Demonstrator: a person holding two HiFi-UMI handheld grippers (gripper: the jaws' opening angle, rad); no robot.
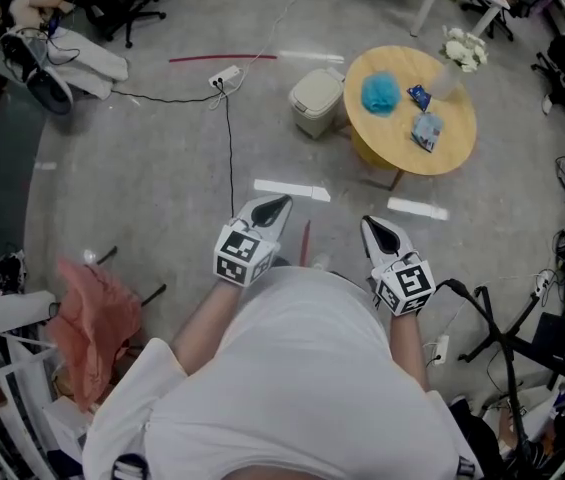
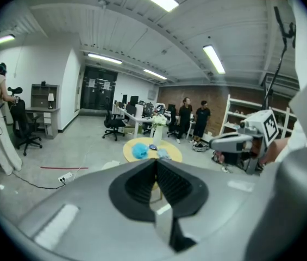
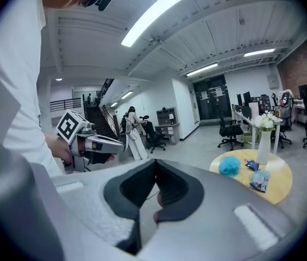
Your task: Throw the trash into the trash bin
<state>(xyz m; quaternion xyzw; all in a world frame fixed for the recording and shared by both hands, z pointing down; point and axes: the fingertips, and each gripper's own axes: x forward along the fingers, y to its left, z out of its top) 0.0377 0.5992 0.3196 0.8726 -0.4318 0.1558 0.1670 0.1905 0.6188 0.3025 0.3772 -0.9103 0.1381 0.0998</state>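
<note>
Trash (image 1: 426, 130) well ahead of closed jaws

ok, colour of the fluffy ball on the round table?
Bright blue; the ball shows best in the head view.

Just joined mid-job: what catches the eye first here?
The round yellow table at upper right stands out, carrying a fluffy blue ball and blue wrappers. The pale trash bin stands just left of it. Nearer, the left claw and right claw are both shut and empty.
</note>
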